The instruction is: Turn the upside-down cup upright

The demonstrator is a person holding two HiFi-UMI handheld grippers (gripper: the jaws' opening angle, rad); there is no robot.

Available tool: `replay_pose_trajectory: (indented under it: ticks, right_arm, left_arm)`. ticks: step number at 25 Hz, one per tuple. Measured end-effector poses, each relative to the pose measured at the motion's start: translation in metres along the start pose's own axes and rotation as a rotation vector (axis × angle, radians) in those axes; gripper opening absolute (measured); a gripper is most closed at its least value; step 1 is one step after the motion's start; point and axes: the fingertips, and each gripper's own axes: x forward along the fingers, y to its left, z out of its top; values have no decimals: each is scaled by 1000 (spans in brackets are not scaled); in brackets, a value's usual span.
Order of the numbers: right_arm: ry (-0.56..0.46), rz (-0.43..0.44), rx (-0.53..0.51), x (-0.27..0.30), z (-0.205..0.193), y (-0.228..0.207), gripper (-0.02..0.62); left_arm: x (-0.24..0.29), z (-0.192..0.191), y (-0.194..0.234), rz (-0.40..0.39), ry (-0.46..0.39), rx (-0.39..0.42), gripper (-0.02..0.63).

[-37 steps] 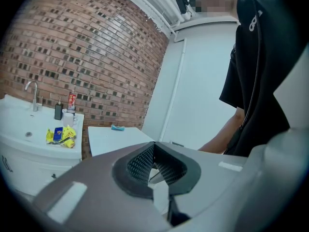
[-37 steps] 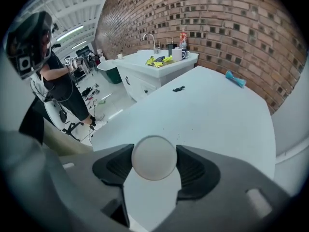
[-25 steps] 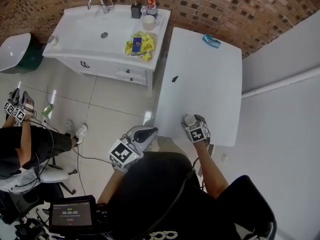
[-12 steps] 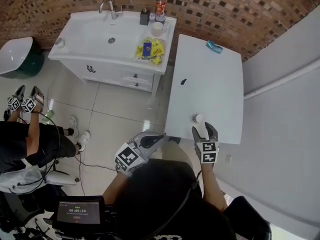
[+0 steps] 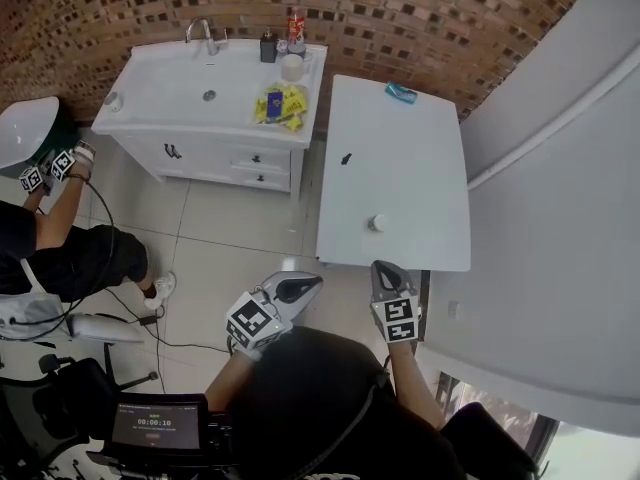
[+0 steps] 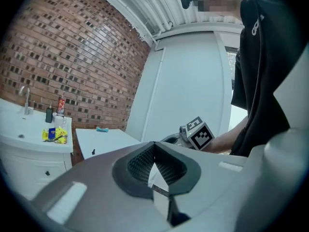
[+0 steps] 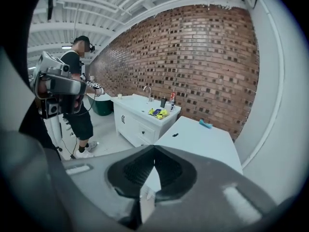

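Observation:
A small white cup [image 5: 377,223] stands alone on the white table [image 5: 400,168] near its front edge, its round top facing the head camera. My right gripper [image 5: 384,268] hangs just off that edge, a short way behind the cup, with its jaws shut and nothing between them. In the right gripper view the shut right gripper [image 7: 154,152] points over the table [image 7: 203,139], and its body hides the cup. My left gripper [image 5: 303,284] is off the table to the left, over the floor, also shut and empty. The left gripper [image 6: 154,150] view shows the right gripper's marker cube [image 6: 199,133].
A white sink cabinet [image 5: 200,78] stands left of the table, with a yellow packet [image 5: 278,103] and bottles on it. A teal object [image 5: 402,92] and a small black item [image 5: 346,158] lie on the table. Another person [image 5: 60,258] stands at the left.
My right gripper let go of the cup, drew back off the table's front edge and shut its jaws. The cup stays on the table. The left gripper shifted a little sideways.

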Motion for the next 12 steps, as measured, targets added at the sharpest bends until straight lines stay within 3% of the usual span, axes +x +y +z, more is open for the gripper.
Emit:
replay_pose_trajectory:
  ticks: [7,12]
  right_arm:
    - [-27,55,43,-92,-56,30,-6]
    - [-41,64,62,-156,-105,50,-6]
  left_arm:
    - [16,-39,-108,-86,29,-7,14]
    - [14,-78,-175,-73,58,-49,14]
